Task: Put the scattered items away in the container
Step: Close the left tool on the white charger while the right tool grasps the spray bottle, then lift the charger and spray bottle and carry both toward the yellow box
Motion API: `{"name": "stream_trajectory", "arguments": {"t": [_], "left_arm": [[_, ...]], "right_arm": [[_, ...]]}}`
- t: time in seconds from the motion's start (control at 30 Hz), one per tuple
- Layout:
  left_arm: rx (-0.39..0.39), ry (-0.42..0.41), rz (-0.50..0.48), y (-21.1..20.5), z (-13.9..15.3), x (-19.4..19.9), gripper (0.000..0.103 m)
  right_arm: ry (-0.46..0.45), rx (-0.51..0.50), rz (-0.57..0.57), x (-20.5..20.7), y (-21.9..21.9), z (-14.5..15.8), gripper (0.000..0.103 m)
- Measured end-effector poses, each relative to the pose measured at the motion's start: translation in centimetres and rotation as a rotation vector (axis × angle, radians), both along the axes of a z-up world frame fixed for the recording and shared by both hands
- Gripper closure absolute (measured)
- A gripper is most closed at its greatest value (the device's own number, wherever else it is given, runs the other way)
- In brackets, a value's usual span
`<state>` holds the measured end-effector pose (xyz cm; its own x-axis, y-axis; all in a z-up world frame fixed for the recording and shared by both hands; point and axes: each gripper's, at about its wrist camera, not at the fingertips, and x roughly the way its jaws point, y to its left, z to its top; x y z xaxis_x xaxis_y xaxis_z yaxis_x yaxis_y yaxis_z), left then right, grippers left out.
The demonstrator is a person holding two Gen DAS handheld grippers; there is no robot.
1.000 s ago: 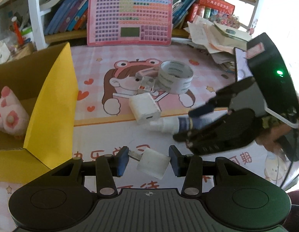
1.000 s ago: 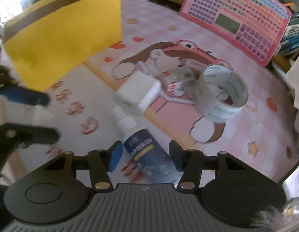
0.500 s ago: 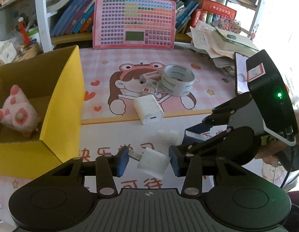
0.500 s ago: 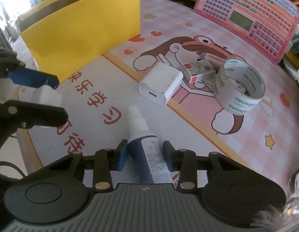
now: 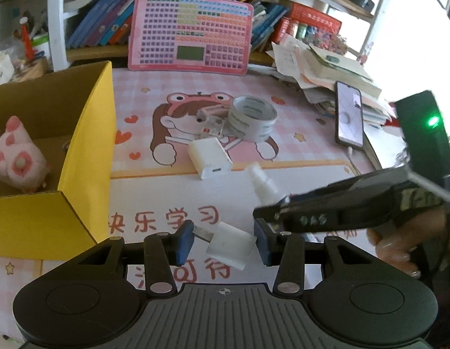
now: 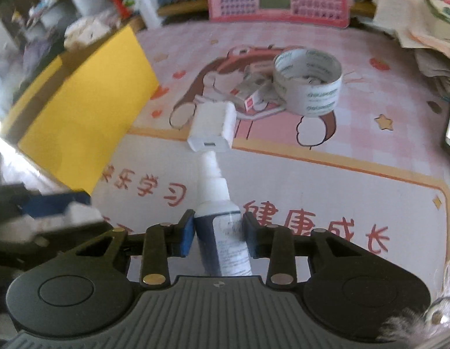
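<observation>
My left gripper (image 5: 223, 242) is shut on a small white USB plug adapter (image 5: 229, 244) and holds it above the mat. My right gripper (image 6: 217, 234) is shut on a dark blue spray bottle (image 6: 222, 232) with a white nozzle; the right gripper also shows in the left wrist view (image 5: 271, 216). The yellow cardboard box (image 5: 85, 145) stands at the left with a pink plush toy (image 5: 17, 160) inside. A white charger block (image 5: 209, 157), a tape roll (image 5: 251, 117) and small clear boxes (image 5: 212, 120) lie on the mat.
A pink keyboard toy (image 5: 190, 46) leans against the bookshelf at the back. A phone (image 5: 348, 115) and a paper pile (image 5: 318, 69) lie at the right. The cartoon mat (image 6: 341, 160) covers the table.
My right gripper closed on the spray bottle and lifted it, turning its nozzle toward the charger block. My left gripper rose and drew back a little with the adapter.
</observation>
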<state>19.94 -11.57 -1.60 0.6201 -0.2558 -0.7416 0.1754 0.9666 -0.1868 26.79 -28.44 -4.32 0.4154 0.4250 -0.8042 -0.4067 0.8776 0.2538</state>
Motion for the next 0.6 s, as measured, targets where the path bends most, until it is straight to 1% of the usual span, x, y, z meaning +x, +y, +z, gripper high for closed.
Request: {"name": "stream_trajectory", "arguments": {"t": [0.07, 0.13, 0.2, 0.37, 0.43, 0.5, 0.6], "left_arm": [[-0.005, -0.010, -0.017, 0.2, 0.2, -0.4, 0.059], [-0.008, -0.014, -0.029, 0.4, 0.2, -0.6, 0.059], [-0.008, -0.011, -0.040, 0.7, 0.2, -0.7, 0.059], [-0.002, -0.040, -0.089, 1.4, 0.8, -1.9, 0.059], [-0.004, -0.039, -0.101, 1.7, 0.9, -2.4, 0.059], [-0.006, -0.041, -0.113, 2.2, 0.9, -2.9, 0.060], [-0.018, -0.057, -0.128, 3.0, 1.3, -3.9, 0.059]], "right_arm": [[-0.021, 0.016, -0.025, -1.0, -0.1, 0.7, 0.071], [-0.050, -0.001, -0.041, -1.9, 0.1, 1.0, 0.072], [-0.054, -0.011, -0.077, -2.4, 0.2, 1.0, 0.072], [-0.093, 0.009, -0.146, -4.4, 0.0, 2.0, 0.072], [-0.095, 0.009, -0.173, -5.2, 0.2, 2.0, 0.072], [-0.096, 0.001, -0.183, -6.0, 0.7, 2.1, 0.072], [-0.128, -0.008, -0.182, -7.3, 1.6, 2.7, 0.072]]}}
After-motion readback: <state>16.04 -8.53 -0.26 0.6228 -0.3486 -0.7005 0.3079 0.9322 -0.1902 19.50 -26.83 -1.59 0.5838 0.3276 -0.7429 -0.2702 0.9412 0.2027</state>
